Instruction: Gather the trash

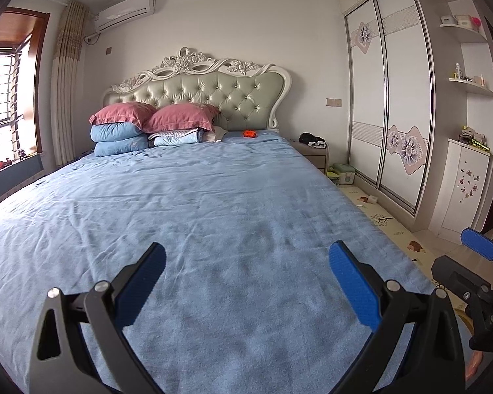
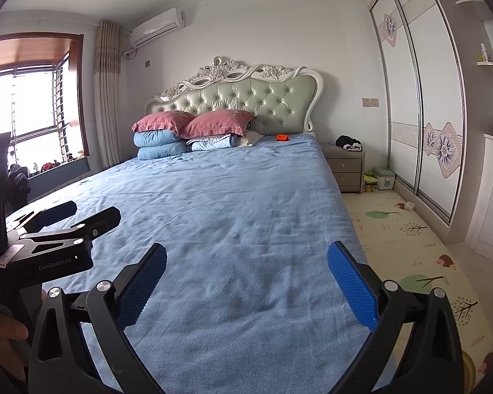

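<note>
A small orange object (image 1: 249, 134) lies on the blue bedsheet near the headboard; it also shows in the right wrist view (image 2: 282, 137). A crumpled white piece (image 1: 217, 134) lies beside the pillows, and it also shows in the right wrist view (image 2: 250, 138). My left gripper (image 1: 246, 256) is open and empty above the foot of the bed (image 1: 197, 197). My right gripper (image 2: 246, 256) is open and empty, beside the left one, over the bed's (image 2: 230, 197) right half. The left gripper shows at the left of the right wrist view (image 2: 82, 213).
Pink and blue pillows (image 1: 138, 128) are stacked at the headboard. A nightstand (image 2: 346, 167) with dark clothes stands right of the bed. A green box (image 2: 383, 177) and small items lie on the patterned floor mat (image 2: 410, 246). A sliding wardrobe (image 2: 420, 115) lines the right wall.
</note>
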Demonstrator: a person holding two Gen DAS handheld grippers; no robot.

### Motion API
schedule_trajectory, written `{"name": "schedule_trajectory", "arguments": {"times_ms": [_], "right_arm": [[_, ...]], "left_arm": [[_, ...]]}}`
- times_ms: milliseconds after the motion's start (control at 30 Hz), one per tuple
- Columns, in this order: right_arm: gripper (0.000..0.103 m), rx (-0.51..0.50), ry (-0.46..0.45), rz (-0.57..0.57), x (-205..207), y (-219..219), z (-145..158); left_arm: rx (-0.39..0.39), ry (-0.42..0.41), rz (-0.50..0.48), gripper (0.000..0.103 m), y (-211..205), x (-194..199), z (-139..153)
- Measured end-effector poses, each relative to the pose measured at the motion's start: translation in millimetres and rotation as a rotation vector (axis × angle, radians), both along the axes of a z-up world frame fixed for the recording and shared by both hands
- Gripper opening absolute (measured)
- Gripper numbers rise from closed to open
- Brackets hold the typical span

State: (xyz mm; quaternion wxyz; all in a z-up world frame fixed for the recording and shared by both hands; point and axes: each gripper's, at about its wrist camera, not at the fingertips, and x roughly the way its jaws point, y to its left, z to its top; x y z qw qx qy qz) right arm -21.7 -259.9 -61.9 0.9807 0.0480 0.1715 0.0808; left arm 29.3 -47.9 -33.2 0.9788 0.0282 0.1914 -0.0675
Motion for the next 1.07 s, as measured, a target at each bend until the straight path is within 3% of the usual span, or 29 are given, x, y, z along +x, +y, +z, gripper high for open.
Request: {"name": "schedule_trajectory", "arguments": {"times_ms": [533,733,1067], "right_arm": [[0.095,-0.012,0.018,0.014,4,8,1],[0.095,-0.008,0.015,0.015,4,9,0],[0.095,-0.002,0.01,0.016,2,10,1]], "left_arm": [[-0.009,-0.006,0.011,0.099,9,1,5],[-0.008,-0.045,0.011,0.099,12,-3,9],[-0.02,0.005,0.004,0.099,14,2,6]]}}
